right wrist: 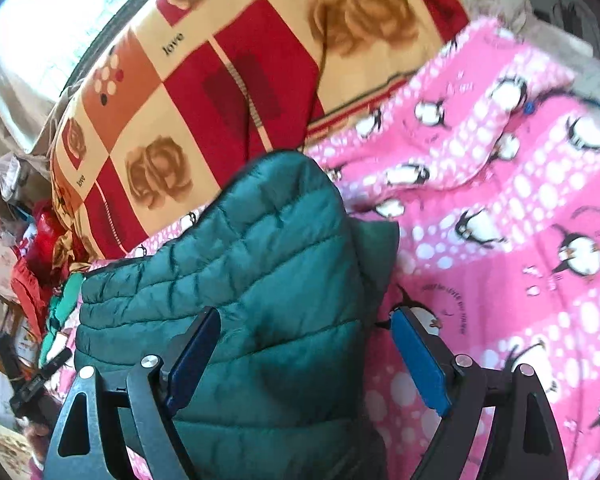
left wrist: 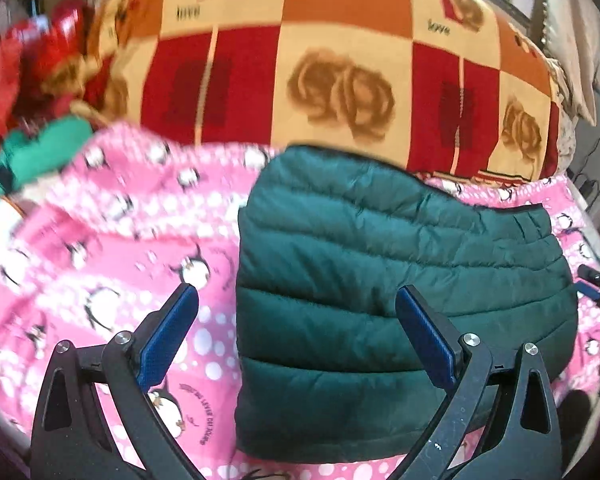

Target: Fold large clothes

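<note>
A: Nearest the lens, what is the left gripper point(left wrist: 296, 300) doing?

B: Its jaws are spread wide with nothing between them. One blue pad point(left wrist: 168, 336) hangs over the pink penguin blanket point(left wrist: 100, 248), the other over the folded green puffer jacket point(left wrist: 400, 272).

A: And the right gripper point(right wrist: 306, 320)?

B: Also spread apart, straddling the jacket's point(right wrist: 240, 272) near end. Whether its pads touch the fabric, I cannot tell.

A: Where does the jacket lie?

B: On the pink blanket point(right wrist: 500, 240) spread over the bed, just in front of the checkered rose-print quilt point(left wrist: 320, 72), which is bunched up behind it.

A: Any containers?

B: I can make out none. Only a blurred pile of red and green clothes point(left wrist: 40, 100) at the blanket's far left edge.
</note>
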The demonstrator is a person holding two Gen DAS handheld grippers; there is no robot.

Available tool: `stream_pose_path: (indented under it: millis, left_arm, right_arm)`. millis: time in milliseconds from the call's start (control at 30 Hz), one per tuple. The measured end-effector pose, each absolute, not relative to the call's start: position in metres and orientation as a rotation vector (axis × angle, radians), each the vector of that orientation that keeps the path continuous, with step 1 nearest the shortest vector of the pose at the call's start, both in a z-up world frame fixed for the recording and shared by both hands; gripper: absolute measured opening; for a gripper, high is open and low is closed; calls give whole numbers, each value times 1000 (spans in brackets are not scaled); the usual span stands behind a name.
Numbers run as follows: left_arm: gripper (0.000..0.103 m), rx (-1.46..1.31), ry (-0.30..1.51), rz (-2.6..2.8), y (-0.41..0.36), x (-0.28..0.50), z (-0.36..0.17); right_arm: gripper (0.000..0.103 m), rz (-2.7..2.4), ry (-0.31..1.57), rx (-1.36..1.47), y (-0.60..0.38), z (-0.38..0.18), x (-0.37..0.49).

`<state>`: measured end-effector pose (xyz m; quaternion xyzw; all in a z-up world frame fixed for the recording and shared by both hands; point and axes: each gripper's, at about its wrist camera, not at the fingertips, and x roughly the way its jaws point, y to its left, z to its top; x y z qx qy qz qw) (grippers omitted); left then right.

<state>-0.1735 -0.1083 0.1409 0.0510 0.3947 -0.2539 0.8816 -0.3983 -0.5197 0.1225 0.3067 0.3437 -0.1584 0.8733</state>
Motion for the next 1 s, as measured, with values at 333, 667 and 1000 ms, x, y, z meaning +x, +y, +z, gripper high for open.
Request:
stream_pose_path:
  millis: [333,667,1000]
  left_arm:
    - [99,177,757,-544,-155,-224,143]
    - [99,177,722,-482,-176,-247,134]
    - [99,168,705,-421,-171,-247,132]
  right_arm:
    - [86,-427,716,392,-442,140,-377]
    - [86,-441,736,313,-393,131,-359]
    - [86,-447,735,268,-374,130,-357]
